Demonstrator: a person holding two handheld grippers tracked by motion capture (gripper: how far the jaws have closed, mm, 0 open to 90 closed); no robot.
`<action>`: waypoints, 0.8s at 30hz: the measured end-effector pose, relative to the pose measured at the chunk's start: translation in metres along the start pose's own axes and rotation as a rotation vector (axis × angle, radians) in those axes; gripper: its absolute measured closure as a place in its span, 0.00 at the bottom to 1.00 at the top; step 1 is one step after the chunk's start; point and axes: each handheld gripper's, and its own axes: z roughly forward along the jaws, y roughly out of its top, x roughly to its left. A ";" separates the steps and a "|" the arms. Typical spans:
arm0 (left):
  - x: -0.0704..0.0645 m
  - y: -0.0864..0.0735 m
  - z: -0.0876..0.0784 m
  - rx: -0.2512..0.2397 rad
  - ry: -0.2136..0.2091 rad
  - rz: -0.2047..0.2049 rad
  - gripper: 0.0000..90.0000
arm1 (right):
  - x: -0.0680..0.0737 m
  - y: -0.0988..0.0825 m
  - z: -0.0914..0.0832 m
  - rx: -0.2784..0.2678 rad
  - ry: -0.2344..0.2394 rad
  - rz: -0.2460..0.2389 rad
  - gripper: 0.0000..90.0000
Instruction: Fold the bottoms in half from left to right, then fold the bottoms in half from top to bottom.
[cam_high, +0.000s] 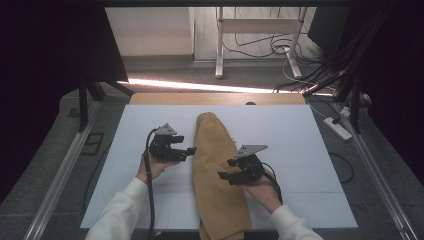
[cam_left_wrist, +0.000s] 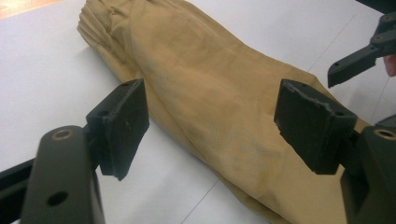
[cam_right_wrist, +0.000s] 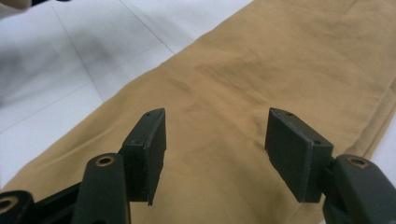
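Note:
A tan cloth garment (cam_high: 217, 170), folded long and narrow, lies down the middle of the white table top (cam_high: 295, 135); its gathered end points to the far side. My left gripper (cam_high: 189, 151) hovers just left of the cloth, jaws open and empty; the left gripper view looks across the cloth (cam_left_wrist: 210, 98) between its pads. My right gripper (cam_high: 223, 176) stands over the cloth's right part, jaws open, with bare fabric (cam_right_wrist: 261, 79) below them and nothing pinched. The right gripper's jaw tip (cam_left_wrist: 348, 65) shows at the upper right of the left gripper view.
The garment's near end hangs past the table's front edge. A wooden strip (cam_high: 215, 98) borders the far side of the white top. Metal rails (cam_high: 65, 170) run along both sides, and cables and a power strip (cam_high: 337, 128) lie on the floor at right.

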 end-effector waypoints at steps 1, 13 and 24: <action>0.000 0.000 0.000 0.001 -0.001 -0.001 0.29 | -0.001 0.000 0.000 0.002 -0.003 -0.002 0.44; 0.001 0.000 0.000 0.002 0.000 -0.001 0.29 | -0.012 0.004 0.001 0.001 -0.024 0.009 0.43; 0.005 0.003 0.003 0.001 0.012 -0.007 0.28 | -0.026 0.007 0.001 -0.004 -0.045 0.033 0.43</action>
